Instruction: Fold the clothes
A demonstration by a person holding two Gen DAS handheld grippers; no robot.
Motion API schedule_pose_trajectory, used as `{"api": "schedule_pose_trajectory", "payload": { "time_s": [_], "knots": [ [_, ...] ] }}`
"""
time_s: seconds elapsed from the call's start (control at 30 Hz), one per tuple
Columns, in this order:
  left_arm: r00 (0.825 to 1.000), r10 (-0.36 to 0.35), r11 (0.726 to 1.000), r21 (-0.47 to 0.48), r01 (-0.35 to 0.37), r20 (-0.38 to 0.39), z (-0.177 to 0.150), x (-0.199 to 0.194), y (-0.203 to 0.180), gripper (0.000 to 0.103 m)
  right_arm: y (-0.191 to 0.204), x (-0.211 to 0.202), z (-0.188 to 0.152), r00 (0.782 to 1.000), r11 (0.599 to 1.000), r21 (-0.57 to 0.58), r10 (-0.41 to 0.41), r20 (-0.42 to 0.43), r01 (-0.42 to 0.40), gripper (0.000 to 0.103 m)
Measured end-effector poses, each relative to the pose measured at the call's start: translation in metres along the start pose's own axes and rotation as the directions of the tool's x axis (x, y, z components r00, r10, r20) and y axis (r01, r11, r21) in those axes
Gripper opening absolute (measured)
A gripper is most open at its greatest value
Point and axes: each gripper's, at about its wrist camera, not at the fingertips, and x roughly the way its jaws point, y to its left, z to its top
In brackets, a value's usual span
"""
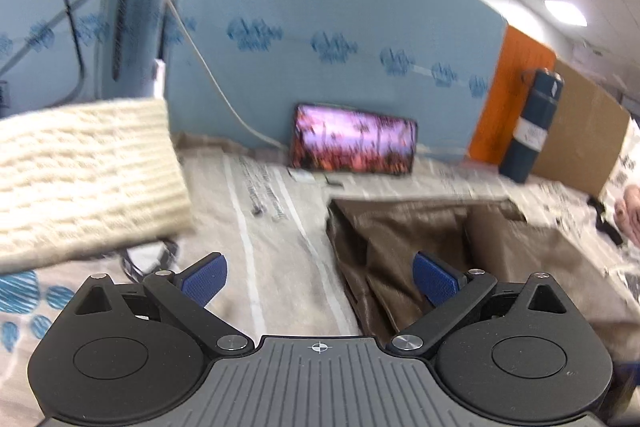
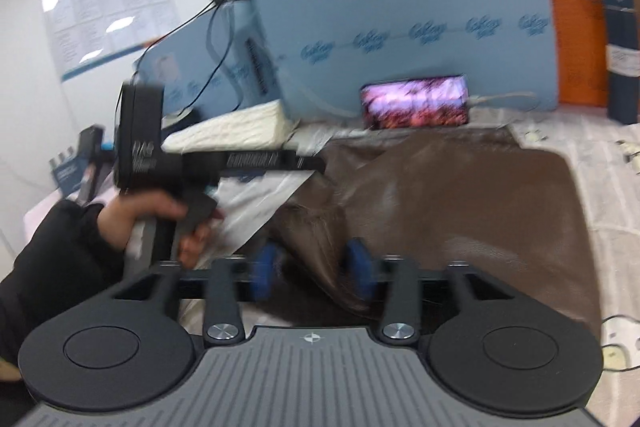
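Garment: a glossy brown, leather-like garment (image 2: pixel 460 211) lies spread on the newspaper-covered worktop (image 1: pixel 260 227), partly doubled over itself, with a loose flap raised at its near edge.
Where it lies: in front of the lit phone screen (image 2: pixel 416 103), which leans against the pale blue partition (image 2: pixel 400 7); the garment's far hem almost reaches the phone.
Right gripper: the right gripper (image 2: pixel 314 273) sits at the garment's near edge, its blue pads drawn narrow with the raised brown fold between them. It looks pinched on that fold, probably so the edge can be lifted and carried over the rest.
Left gripper: the left gripper (image 1: pixel 320 279) hovers above the garment's left edge with its blue pads spread wide and nothing between them. One pad is over brown fabric, the other over bare newspaper.
Left hand: in the right wrist view a hand (image 2: pixel 160 219) in a dark sleeve holds the left tool's handle, left of the garment.
Stage: half folded. Whether this fold is being opened or closed cannot be told.
Other clothing: a cream cable-knit sweater (image 1: pixel 84 179), folded, rests left of the garment.
Beyond: a dark blue bottle (image 1: pixel 532 127) stands right of the phone.
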Motion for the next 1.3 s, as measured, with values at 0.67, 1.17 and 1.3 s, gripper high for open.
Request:
{"api": "schedule_pose_trajectory", "payload": {
  "time_s": [0.67,1.17,1.3],
  "knots": [
    [0.994,-0.105,0.993,0.057,0.105,0.000,-0.002,-0.009,-0.018,0.103,-0.023,-0.017,0.013,0.987,0.986,0.052,0.154,0.054,-0.157,0.090],
    [0.894,-0.405,0.886,-0.324,0.332,-0.190,0.002,0.000,0.012,0.103,-0.050,-0.024,0.023,0.991,0.991,0.101,0.075,0.111,-0.087,0.096],
    [0.854,-0.447,0.860,-0.389,0.329,-0.267,0.000,0.005,0.012,0.103,-0.087,-0.033,0.027,0.988,0.980,0.182,-0.103,0.118,0.081,0.096]
  ]
}}
